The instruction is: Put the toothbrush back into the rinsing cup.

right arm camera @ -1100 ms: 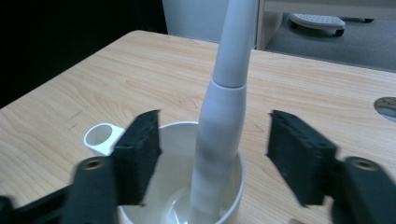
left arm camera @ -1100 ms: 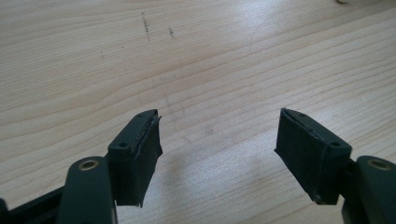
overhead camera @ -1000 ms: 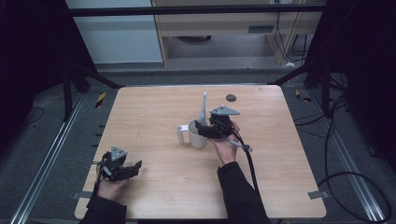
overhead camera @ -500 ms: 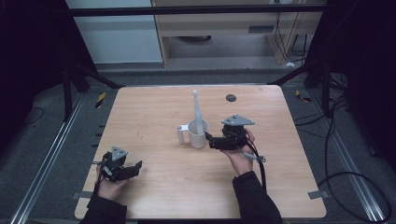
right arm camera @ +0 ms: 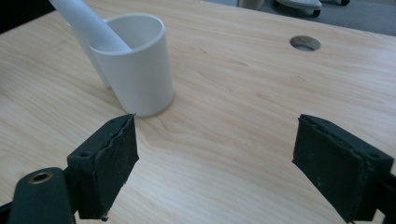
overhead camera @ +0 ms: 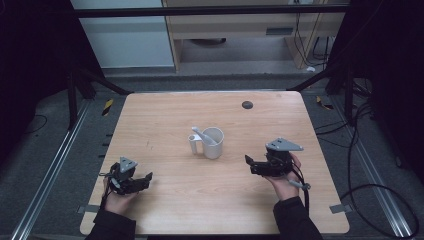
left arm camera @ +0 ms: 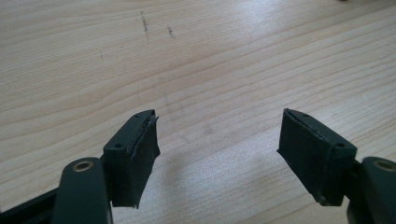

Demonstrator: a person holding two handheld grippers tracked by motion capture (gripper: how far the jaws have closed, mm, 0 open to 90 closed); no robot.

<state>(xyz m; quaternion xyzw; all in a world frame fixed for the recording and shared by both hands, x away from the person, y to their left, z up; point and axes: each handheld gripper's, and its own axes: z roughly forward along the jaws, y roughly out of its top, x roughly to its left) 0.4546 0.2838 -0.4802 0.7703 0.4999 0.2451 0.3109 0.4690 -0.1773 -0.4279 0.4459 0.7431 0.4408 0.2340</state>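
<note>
A white mug [overhead camera: 213,142] stands upright near the middle of the wooden table [overhead camera: 175,115]. A white spoon [overhead camera: 201,135] leans in it, its handle tipped over the rim toward the left. My right gripper [overhead camera: 250,165] is to the right of the mug and apart from it. Its jaws have just been opening and stand open with nothing between them. In the right gripper view the mug [right arm camera: 135,70] and the spoon [right arm camera: 88,23] lie beyond the left jaw of the gripper [right arm camera: 215,158]. My left gripper [overhead camera: 146,181] rests open at the near left over bare wood, also open in its own view [left arm camera: 219,149].
A round dark hole [overhead camera: 247,104] sits in the tabletop at the far right of centre, also seen in the right gripper view [right arm camera: 305,43]. Metal frame rails and cables run along the floor beside the table.
The right gripper has let go of the spoon and drawn back to the right, away from the mug. The spoon, upright before, now leans in the mug. The left gripper has not moved.
</note>
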